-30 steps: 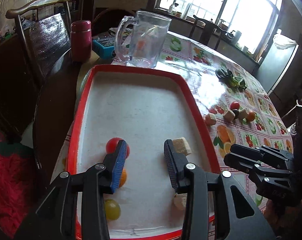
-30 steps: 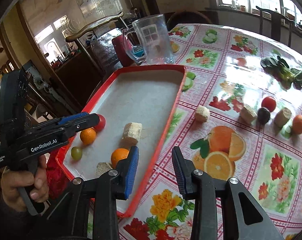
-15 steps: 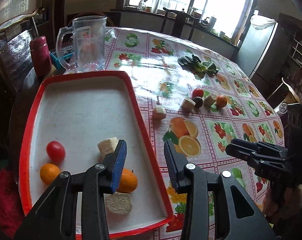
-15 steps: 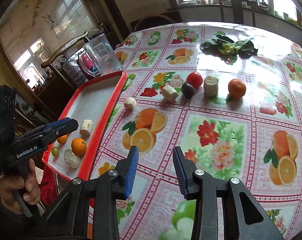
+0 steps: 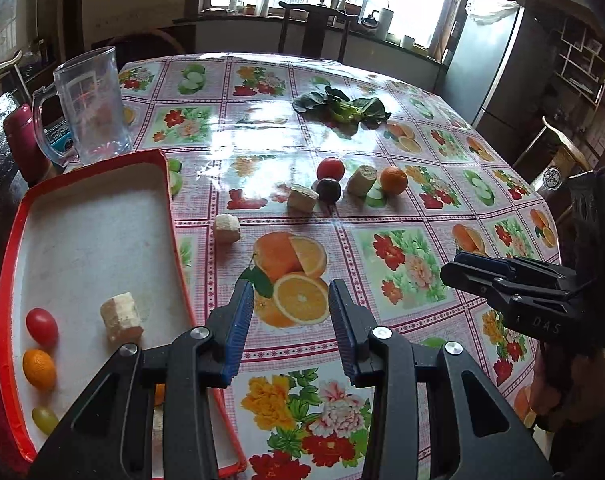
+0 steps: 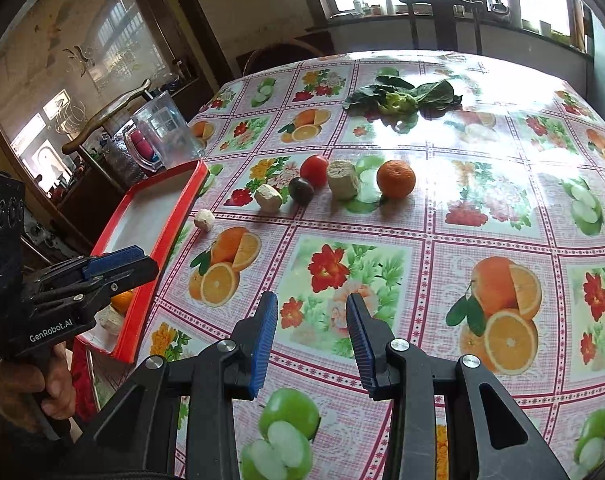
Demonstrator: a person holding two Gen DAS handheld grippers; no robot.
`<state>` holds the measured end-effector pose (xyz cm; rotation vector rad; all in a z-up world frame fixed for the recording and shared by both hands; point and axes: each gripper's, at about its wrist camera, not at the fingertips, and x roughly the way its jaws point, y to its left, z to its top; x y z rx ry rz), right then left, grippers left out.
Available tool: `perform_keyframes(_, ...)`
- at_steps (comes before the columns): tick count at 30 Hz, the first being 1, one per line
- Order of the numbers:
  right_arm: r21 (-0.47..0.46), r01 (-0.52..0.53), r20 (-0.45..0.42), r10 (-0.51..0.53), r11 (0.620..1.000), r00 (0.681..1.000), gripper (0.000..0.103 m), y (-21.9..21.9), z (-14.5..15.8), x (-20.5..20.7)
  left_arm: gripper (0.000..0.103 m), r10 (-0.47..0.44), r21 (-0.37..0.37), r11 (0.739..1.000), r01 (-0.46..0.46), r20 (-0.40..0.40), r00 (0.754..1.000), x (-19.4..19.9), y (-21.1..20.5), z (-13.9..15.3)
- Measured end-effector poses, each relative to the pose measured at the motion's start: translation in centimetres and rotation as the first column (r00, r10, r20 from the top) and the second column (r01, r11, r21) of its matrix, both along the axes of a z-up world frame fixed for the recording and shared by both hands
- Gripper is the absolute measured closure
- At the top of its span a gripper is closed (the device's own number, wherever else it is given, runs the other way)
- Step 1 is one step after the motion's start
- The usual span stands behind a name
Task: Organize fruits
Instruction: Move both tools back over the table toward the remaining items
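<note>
The fruits lie in two groups, taking the red tray (image 5: 173, 216) as landmark. Inside it, along its left wall in the left wrist view, sit a small tomato (image 5: 41, 327), a small orange (image 5: 39, 368) and a green grape (image 5: 45, 419) in a line, with a pale chunk (image 5: 121, 317) nearer the tray's right wall and another orange (image 6: 122, 300) partly hidden behind the left tool. Just outside the tray's right rim rests a small pale piece (image 5: 226, 228). Farther right of the tray, on the table (image 5: 398, 256), stands a tight cluster: a pale block (image 5: 302, 198), a dark plum (image 5: 328, 189) touching or nearly touching a red tomato (image 5: 330, 168) behind it, a pale cylinder (image 5: 361, 179), and an orange (image 5: 393, 180) at the far end. Beyond the cluster lies a bunch of leafy greens (image 5: 342, 107). At the tray's far corner stands a clear jug (image 5: 90, 106), with a red flask (image 5: 22, 140) beside it. The left tool (image 5: 288, 332) hovers over the table just right of the tray's near corner, fingers spread and holding nothing. The right tool (image 6: 311, 340) hangs over the table well right of the tray, short of the cluster, likewise spread and empty.
</note>
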<state>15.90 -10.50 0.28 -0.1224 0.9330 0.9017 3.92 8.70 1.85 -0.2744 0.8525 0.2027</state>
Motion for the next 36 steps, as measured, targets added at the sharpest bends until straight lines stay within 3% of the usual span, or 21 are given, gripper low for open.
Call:
perform_keyframes(13, -0.04, 0.01, 0.01, -0.009, 0.999, 1.0, 0.065, 0.5, -1.0, 4.1, 0.066, -0.002, -0.034, 0.999, 0.002, 0.006, 1.0, 4.2, -0.2, -0.8)
perform_keyframes(36, -0.085, 0.045, 0.009, -0.044, 0.995, 0.999, 0.065, 5.1, -3.5, 12.4, 0.066, -0.011, -0.024, 1.0, 0.009, -0.081, 0.997, 13.2, 1.8, -5.1)
